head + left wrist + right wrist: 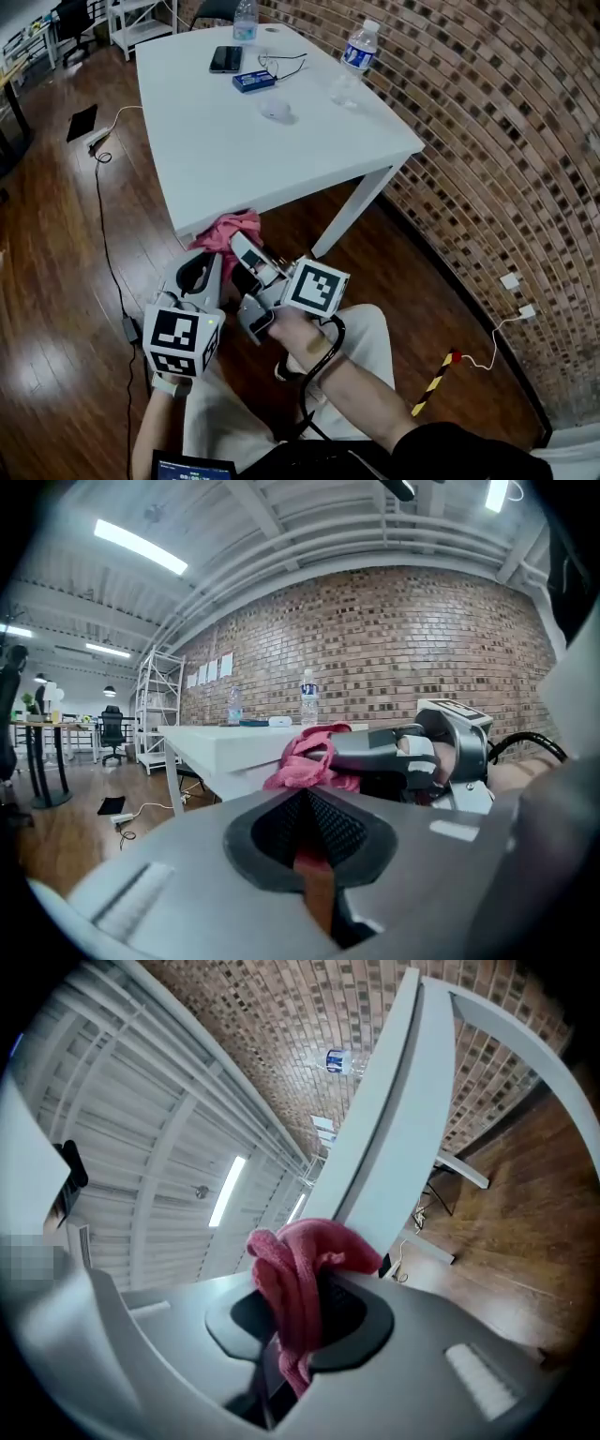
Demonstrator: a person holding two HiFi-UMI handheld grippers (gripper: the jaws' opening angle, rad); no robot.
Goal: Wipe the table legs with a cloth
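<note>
a dark wooden floor runs up to a curved brick wall, and a white table stands beyond both sets of fingers. one table leg slants down to the right of the right gripper's fingers. that gripper carries a cube of black-and-white square markers, and its fingers are clamped on a pink cloth, which bunches out past the fingertips right at the table's near corner; whether the cloth touches the table cannot be told. the right gripper view shows the cloth folded over and pinched in the narrow slot of the jaws. the left gripper hangs just left of the right one, its fingers pressed together with nothing between them, the cloth ahead of and right of their tips. far beyond the fingers on the tabletop stand a water bottle with a blue label, its print too small to read, a second bottle, a dark phone, a small blue box and a pair of glasses. a thin cable trails over the floor left of the left fingers.
</note>
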